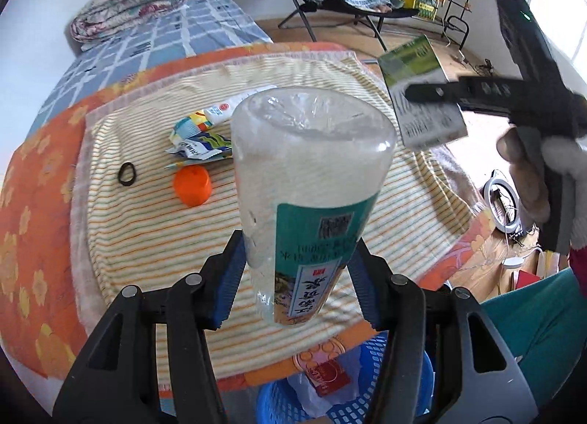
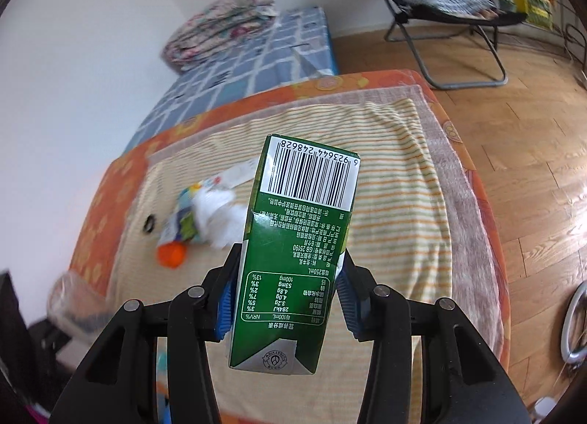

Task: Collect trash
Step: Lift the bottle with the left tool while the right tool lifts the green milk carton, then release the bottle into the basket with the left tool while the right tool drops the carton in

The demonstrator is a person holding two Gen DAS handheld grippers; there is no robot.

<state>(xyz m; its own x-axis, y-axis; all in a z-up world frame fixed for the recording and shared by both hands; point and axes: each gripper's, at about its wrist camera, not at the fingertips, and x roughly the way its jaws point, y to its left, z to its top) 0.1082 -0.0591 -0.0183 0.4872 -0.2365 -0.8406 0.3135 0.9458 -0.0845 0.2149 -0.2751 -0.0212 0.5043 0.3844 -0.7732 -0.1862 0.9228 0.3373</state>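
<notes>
Left gripper clamps clear plastic bottle with teal label mid-body above striped cloth; looks empty: light, slick, crushable. Right gripper squeezes green drink carton across stiff flat sides

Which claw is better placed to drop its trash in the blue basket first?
Probably left: its claw holds the bottle with the blue basket showing just below it; the right wrist view shows no basket.

Blue basket cut off by frame edge, wrappers motion-blurred (perhaps snack packets), bottle neck behind tongs
</notes>
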